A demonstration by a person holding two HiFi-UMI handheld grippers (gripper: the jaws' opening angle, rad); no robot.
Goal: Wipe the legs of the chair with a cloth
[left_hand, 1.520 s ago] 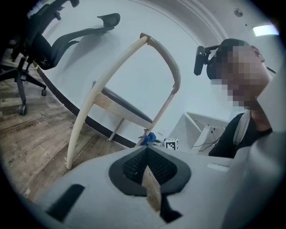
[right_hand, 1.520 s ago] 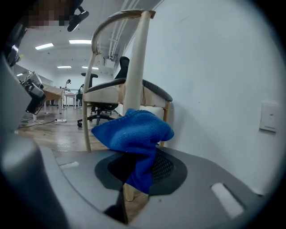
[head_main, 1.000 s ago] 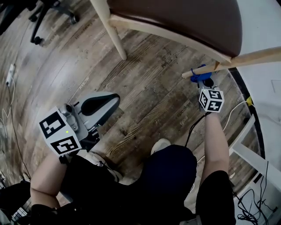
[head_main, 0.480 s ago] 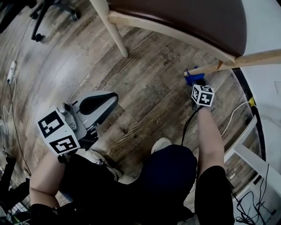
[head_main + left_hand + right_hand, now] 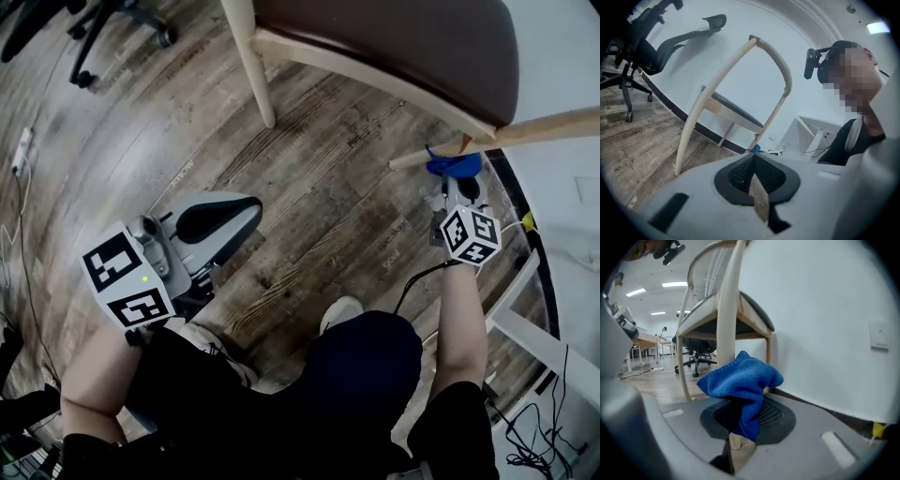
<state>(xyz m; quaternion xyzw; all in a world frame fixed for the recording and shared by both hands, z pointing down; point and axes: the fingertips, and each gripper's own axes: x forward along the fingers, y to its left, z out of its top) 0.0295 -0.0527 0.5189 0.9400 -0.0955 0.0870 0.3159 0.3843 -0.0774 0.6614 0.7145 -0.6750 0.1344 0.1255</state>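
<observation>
The wooden floor (image 5: 309,187) was viewed from steeply above, and at its far edge the chair (image 5: 394,47) was set close against a white wall (image 5: 562,56), its dark seat carried on pale wooden legs. The task's work was confined to the leg (image 5: 534,127) nearest that wall, which was reached from the open floor side, presumably because little room was left between chair and wall. The right gripper (image 5: 457,183) was held low and pointed at the lower part of this leg, not far above its foot, so that the fabric in front of it could be pressed onto the wood. Its jaws were closed on the blue cloth (image 5: 740,380), which was pinched by a lower fold; the rest was bunched into a loose pad above and ahead of the jaws. That pad, rather than the hard jaws, was thus offered to the leg, against which it appeared to be touching in the right gripper view. From this the wiping of that leg was judged to be under way, while the other legs were well apart from the cloth. The left gripper (image 5: 246,217) was held back beside the person's left knee, far from the chair, with its jaws brought together and nothing between them; it was judged to be parked, since a single cloth was being worked by one hand alone.
</observation>
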